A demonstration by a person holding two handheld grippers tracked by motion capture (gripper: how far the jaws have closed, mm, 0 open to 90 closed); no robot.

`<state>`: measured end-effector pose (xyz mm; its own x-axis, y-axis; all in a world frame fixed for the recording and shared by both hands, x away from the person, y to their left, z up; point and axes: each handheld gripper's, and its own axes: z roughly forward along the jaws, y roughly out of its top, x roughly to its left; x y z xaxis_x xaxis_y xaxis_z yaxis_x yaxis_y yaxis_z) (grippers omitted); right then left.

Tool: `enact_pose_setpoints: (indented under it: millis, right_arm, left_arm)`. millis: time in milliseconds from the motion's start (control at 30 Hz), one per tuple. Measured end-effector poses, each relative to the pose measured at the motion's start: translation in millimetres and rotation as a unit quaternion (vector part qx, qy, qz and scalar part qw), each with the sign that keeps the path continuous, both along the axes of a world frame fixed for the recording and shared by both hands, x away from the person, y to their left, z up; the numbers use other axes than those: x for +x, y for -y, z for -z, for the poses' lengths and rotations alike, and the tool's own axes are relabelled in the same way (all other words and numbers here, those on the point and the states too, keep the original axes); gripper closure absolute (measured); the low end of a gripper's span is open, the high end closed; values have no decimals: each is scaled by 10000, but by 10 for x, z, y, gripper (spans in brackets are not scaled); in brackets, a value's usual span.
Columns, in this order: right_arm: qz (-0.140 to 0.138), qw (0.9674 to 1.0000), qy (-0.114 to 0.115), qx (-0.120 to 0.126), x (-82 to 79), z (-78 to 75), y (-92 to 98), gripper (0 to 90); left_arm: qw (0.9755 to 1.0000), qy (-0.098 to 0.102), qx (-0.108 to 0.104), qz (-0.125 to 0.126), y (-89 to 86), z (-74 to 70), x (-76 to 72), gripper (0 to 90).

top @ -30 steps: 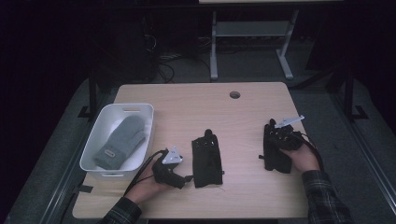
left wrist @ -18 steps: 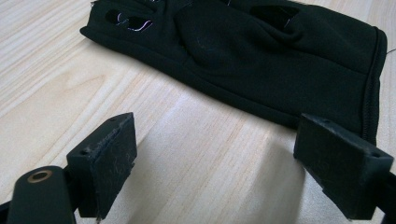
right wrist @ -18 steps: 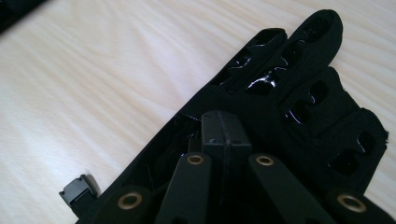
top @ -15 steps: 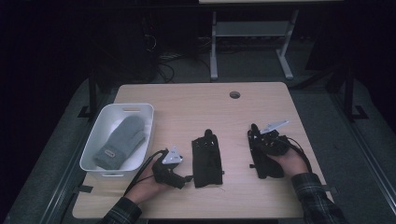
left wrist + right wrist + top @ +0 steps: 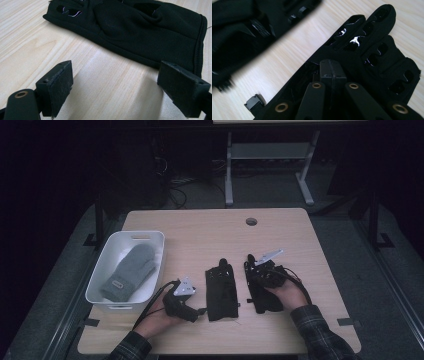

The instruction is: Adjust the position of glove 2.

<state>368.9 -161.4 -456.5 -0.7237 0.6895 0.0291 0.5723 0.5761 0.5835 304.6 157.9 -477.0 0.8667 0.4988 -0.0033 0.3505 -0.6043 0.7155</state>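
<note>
High view shows two black gloves on the desk [image 5: 200, 227]: one glove [image 5: 221, 290] lies flat in the middle, and a second glove [image 5: 261, 290] lies just to its right under the right gripper [image 5: 255, 265]. A white bin [image 5: 102, 285] at the left edge holds a grey mitten [image 5: 127, 272].

Right gripper view has the jaws pressed together with the second glove [image 5: 374, 50] directly beneath and ahead of them; they seem to pinch its fabric, though the contact point is hidden. The step in hand looks like dragging this glove across the desk toward its partner.

Left gripper view shows the left gripper [image 5: 115, 82] with its jaws spread wide and nothing between them, resting just short of the cuff of the middle glove [image 5: 140, 32].

Next, the right jaws probably need to keep their grip until the gloves lie side by side, then the left jaws must close on the cuff.
</note>
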Motion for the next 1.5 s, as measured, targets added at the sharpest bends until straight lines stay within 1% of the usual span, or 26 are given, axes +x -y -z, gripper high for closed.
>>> enact_pose_setpoints:
  millis: [167, 233, 267, 333, 367, 433, 500, 533, 600, 667, 700, 767, 800, 833, 867, 933, 967, 1000, 1067, 1100, 1267, 1300, 1367, 1400, 1433, 1500]
  right_arm:
    - [-198, 9998, 13, -11, -24, -7, -226, 900]
    - [-237, 9997, 26, -15, -32, -14, -278, 900]
    - [-246, 9997, 30, 26, -38, -25, -283, 900]
    - [-288, 9994, 61, 204, -55, -73, -250, 900]
    - [-270, 9990, 124, 321, -73, -125, -205, 900]
    - [-234, 9986, 240, 398, -97, -198, -107, 900]
    - [-186, 9983, 342, 436, -126, -252, 44, 900]
    - [-141, 9982, 343, 468, -144, -259, 124, 900]
    - [-64, 9985, 326, 439, -172, -242, 285, 900]
    - [-15, 9986, 278, 439, -196, -187, 417, 900]
    - [-3, 9988, 227, 436, -211, -158, 467, 900]
    - [-25, 9991, 148, 396, -241, -98, 527, 899]
    - [-38, 9992, 116, 374, -259, -77, 542, 900]
    - [-59, 9992, 100, 379, -273, -58, 553, 900]
    - [-98, 9991, 39, 412, -282, -45, 560, 899]
    - [-162, 9990, 27, 405, -297, -18, 554, 900]
    - [-195, 9990, -8, 396, -303, -7, 545, 900]
    - [-217, 9991, -41, 372, -310, -3, 535, 900]
    - [-276, 9988, -108, 400, -327, 10, 508, 900]
    - [-340, 9986, -101, 383, -335, 17, 496, 900]
    - [-472, 9981, -160, 352, -397, 22, 442, 900]
    - [-518, 9980, -129, 341, -402, 26, 437, 900]
    - [-530, 9978, -168, 347, -426, 22, 416, 900]
    - [-591, 9976, -130, 341, -428, 24, 411, 900]
    - [-562, 9977, -151, 348, -440, 12, 402, 900]
    - [-562, 9976, -92, 383, -441, -6, 405, 899]
  left_arm:
    - [10000, -13, 14, 43, -4, -5, 6, 122]
    - [10000, -16, 27, 48, -3, -7, 7, 122]
    - [10000, -17, 30, 52, -4, -7, 7, 122]
    - [10000, -12, 24, 66, -6, -5, 9, 122]
    - [10000, -13, 25, 69, -6, -6, 9, 122]
    - [10000, -10, 33, 71, -6, -7, 9, 122]
    - [10000, -11, 44, 66, -4, -9, 8, 123]
    - [10000, -19, 51, 58, -1, -11, 7, 123]
    - [9999, -52, 148, 47, 7, -31, 13, 128]
    - [9994, -182, 305, -35, 22, -67, 22, 137]
    - [9992, -196, 343, -77, 31, -76, 27, 142]
    - [9992, -211, 304, -153, 45, -98, 34, 177]
    - [9993, -216, 273, -160, 51, -114, 45, 188]
    - [9993, -247, 197, -183, 68, -125, 51, 189]
    - [9993, -281, 175, -176, 83, -139, 62, 190]
    - [9992, -326, 58, -211, 130, -157, 85, 197]
    - [9991, -356, 71, -212, 152, -169, 95, 197]
    - [9992, -315, 99, -206, 171, -179, 106, 197]
    - [9991, -335, 56, -253, 198, -192, 132, 201]
    - [9990, -334, 34, -282, 202, -196, 148, 204]
    - [9977, -365, -35, -571, 186, -220, 231, 237]
    - [9972, -382, -73, -641, 185, -228, 259, 241]
    - [9966, -436, -121, -691, 186, -238, 305, 299]
    - [9962, -466, -138, -727, 194, -235, 329, 305]
    - [9959, -506, -142, -739, 205, -229, 346, 322]
    - [9960, -501, -71, -734, 219, -214, 383, 366]
